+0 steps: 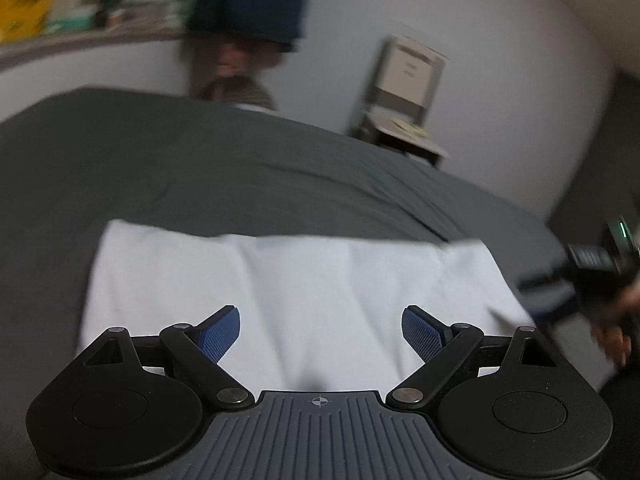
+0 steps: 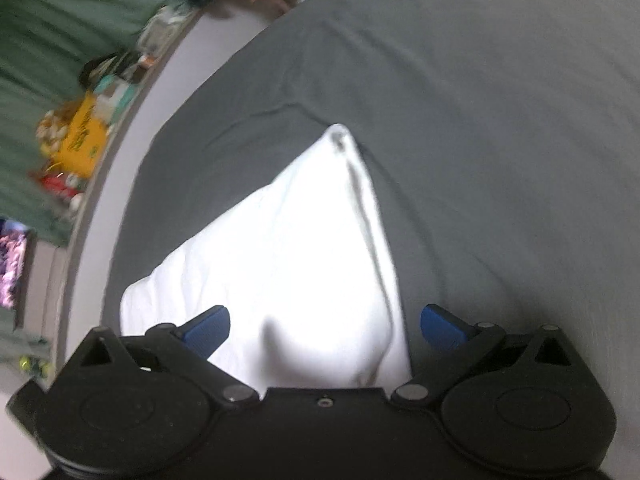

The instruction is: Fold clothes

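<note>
A white garment (image 1: 288, 288) lies folded into a flat rectangle on the dark grey bed sheet (image 1: 160, 168). My left gripper (image 1: 321, 334) hovers over its near edge, jaws wide apart, nothing between the blue pads (image 1: 222, 334). The right gripper (image 1: 600, 272) shows at the right edge of the left wrist view, beside the garment's right end. In the right wrist view the white garment (image 2: 288, 264) tapers to a corner away from me. My right gripper (image 2: 325, 330) stands open over its near end, and the blue pads (image 2: 208, 330) touch no cloth.
The grey sheet (image 2: 500, 120) covers the bed. A person (image 1: 244, 20) in dark shorts stands beyond the far edge. A chair (image 1: 404, 96) stands by the white wall. A shelf with yellow and other packages (image 2: 80, 136) runs along the left.
</note>
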`<act>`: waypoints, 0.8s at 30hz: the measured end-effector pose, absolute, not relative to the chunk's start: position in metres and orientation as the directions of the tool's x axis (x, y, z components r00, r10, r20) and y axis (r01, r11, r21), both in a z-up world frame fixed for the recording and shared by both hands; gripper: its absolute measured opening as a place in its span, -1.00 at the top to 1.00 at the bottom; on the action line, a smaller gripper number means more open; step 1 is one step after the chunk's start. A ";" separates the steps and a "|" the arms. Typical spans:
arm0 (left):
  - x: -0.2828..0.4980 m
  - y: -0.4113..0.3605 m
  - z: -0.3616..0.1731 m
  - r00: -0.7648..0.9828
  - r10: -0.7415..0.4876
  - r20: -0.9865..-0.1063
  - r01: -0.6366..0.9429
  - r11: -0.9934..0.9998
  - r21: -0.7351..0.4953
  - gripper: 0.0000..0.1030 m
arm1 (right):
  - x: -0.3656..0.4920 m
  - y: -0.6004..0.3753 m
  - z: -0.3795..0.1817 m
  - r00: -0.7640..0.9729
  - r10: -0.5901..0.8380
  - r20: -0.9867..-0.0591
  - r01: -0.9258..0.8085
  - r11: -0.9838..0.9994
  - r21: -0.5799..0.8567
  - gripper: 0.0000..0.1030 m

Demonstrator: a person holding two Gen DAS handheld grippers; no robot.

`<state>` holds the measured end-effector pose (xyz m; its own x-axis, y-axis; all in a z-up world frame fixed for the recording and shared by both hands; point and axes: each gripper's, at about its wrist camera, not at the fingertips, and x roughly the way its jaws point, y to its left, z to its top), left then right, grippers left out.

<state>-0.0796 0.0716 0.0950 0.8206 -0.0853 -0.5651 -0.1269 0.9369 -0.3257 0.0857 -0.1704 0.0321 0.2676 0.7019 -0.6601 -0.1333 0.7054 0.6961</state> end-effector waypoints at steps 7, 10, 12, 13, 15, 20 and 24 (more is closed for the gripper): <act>-0.080 0.096 0.083 0.804 -0.048 -0.593 -0.232 0.892 -0.387 -0.75 | 0.102 -0.172 0.011 0.221 0.811 -0.542 -0.146 0.577 0.804 -0.44; -0.076 0.099 0.079 0.797 -0.054 -0.602 -0.244 0.882 -0.403 -0.75 | 0.107 -0.176 0.005 0.250 0.828 -0.502 -0.099 0.538 0.837 -0.31; -0.075 0.101 0.077 0.799 -0.051 -0.599 -0.247 0.881 -0.405 -0.75 | 0.105 -0.176 0.005 0.272 0.809 -0.522 -0.079 0.559 0.825 0.15; -0.075 0.102 0.077 0.800 -0.046 -0.598 -0.252 0.879 -0.404 -0.75 | 0.105 -0.177 0.004 0.280 0.796 -0.536 -0.064 0.573 0.817 0.27; -0.076 0.106 0.075 0.800 -0.034 -0.599 -0.263 0.878 -0.401 -0.75 | 0.103 -0.180 0.005 0.304 0.772 -0.558 -0.030 0.594 0.804 0.65; -0.082 0.118 0.089 0.807 -0.004 -0.591 -0.266 0.890 -0.370 -0.75 | 0.091 -0.162 0.053 0.381 0.757 -0.532 -0.208 0.630 0.748 0.78; -0.091 0.136 0.105 0.841 0.004 -0.541 -0.233 0.905 -0.356 -0.75 | 0.080 -0.127 0.106 0.402 0.747 -0.530 -0.323 0.657 0.682 0.85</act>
